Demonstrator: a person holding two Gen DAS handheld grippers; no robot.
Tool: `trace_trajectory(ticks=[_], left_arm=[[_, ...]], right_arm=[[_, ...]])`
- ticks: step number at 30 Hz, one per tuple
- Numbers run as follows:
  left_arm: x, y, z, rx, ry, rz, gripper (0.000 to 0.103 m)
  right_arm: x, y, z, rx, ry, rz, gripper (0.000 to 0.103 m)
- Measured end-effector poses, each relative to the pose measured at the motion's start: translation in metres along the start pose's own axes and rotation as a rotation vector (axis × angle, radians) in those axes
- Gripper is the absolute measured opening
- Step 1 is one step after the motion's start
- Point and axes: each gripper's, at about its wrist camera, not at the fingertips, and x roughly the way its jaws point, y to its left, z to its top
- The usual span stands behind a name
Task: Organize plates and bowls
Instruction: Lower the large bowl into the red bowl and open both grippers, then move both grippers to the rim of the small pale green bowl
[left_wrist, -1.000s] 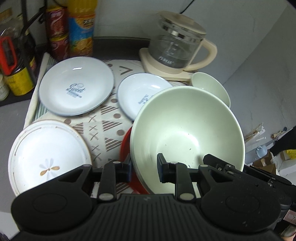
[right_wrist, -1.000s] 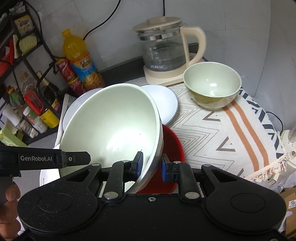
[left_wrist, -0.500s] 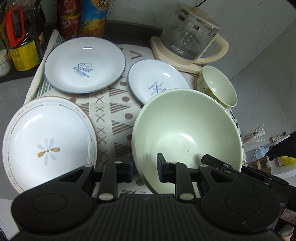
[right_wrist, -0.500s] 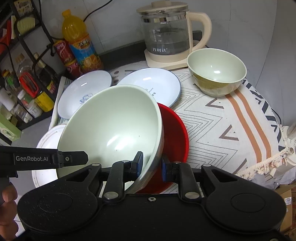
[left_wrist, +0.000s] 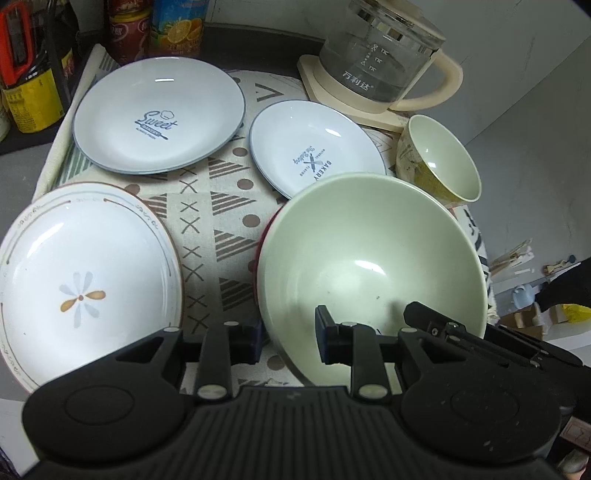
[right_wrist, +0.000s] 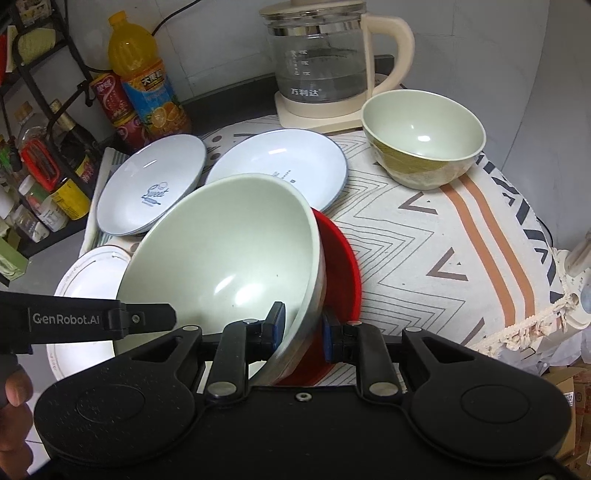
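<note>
A large pale green bowl (left_wrist: 369, 258) (right_wrist: 229, 251) is held tilted above a red plate (right_wrist: 341, 273), which shows only as a sliver in the left wrist view (left_wrist: 266, 230). My left gripper (left_wrist: 288, 341) is shut on the bowl's near left rim. My right gripper (right_wrist: 302, 332) is shut on its right rim. On the cloth lie a "Sweet" plate (left_wrist: 159, 114) (right_wrist: 151, 192), a "Bakery" plate (left_wrist: 314, 147) (right_wrist: 280, 166), a flower plate (left_wrist: 81, 284) (right_wrist: 88, 266) and a small green bowl (left_wrist: 439, 162) (right_wrist: 423, 136).
A glass kettle (right_wrist: 328, 66) (left_wrist: 376, 59) on its cream base stands at the back. A juice bottle (right_wrist: 144, 77) and red cans (right_wrist: 110, 99) stand back left beside a rack of bottles (right_wrist: 40, 166). The patterned cloth (right_wrist: 461, 240) drops off at the right edge.
Both grippers have pulled back and risen slightly with the large bowl. More of the plates and the small bowl shows now.
</note>
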Motion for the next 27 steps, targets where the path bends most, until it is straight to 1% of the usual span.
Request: trace_trajectory(ticks=[3,8,10,11,13,16,17,18,19,20,21,22,24,25,27], left_arm=[[0.001,-0.004,0.003,0.027,-0.001,0.017,0.030],[0.000,-0.001,0.010,0.024,-0.006,0.016,0.035],[-0.001,0.000,0.012,0.024,-0.010,0.028,0.037],[0.000,0.001,0.013,0.021,-0.010,0.033,0.037],[0.000,0.004,0.015,0.012,-0.009,0.038,0.038],[-0.002,0.005,0.017,0.007,-0.017,0.043,0.039],[-0.003,0.005,0.019,0.007,-0.020,0.048,0.043],[-0.003,0.004,0.020,0.007,-0.023,0.052,0.048],[-0.004,0.003,0.021,0.008,-0.028,0.055,0.050],[-0.005,0.002,0.023,0.009,-0.036,0.058,0.054],[-0.006,0.000,0.025,0.010,-0.043,0.061,0.059],[-0.006,-0.001,0.026,0.012,-0.048,0.064,0.061],[-0.007,-0.004,0.030,0.017,-0.057,0.069,0.070],[-0.008,-0.007,0.032,0.021,-0.065,0.069,0.071],[-0.009,-0.011,0.035,0.028,-0.077,0.069,0.074]], right_arm=[[0.004,-0.006,0.002,0.017,0.001,-0.019,0.021],[0.012,-0.009,0.007,0.026,0.007,-0.033,0.021],[0.015,-0.008,0.008,0.027,0.018,-0.037,0.023],[0.015,-0.008,0.009,0.031,0.017,-0.034,0.026],[0.012,-0.006,0.011,0.021,0.005,-0.034,0.027],[0.005,-0.005,0.016,0.012,-0.017,-0.023,0.037],[0.002,-0.006,0.018,0.012,-0.026,-0.024,0.041],[0.000,-0.008,0.020,0.014,-0.036,-0.021,0.042],[-0.003,-0.009,0.022,0.018,-0.045,-0.016,0.042],[-0.005,-0.011,0.024,0.025,-0.052,-0.011,0.044],[-0.006,-0.013,0.026,0.033,-0.060,-0.007,0.049],[-0.007,-0.015,0.027,0.041,-0.069,-0.007,0.052],[-0.010,-0.019,0.028,0.051,-0.088,-0.013,0.058],[-0.012,-0.022,0.029,0.057,-0.097,-0.015,0.060],[-0.014,-0.028,0.031,0.075,-0.112,-0.018,0.070]])
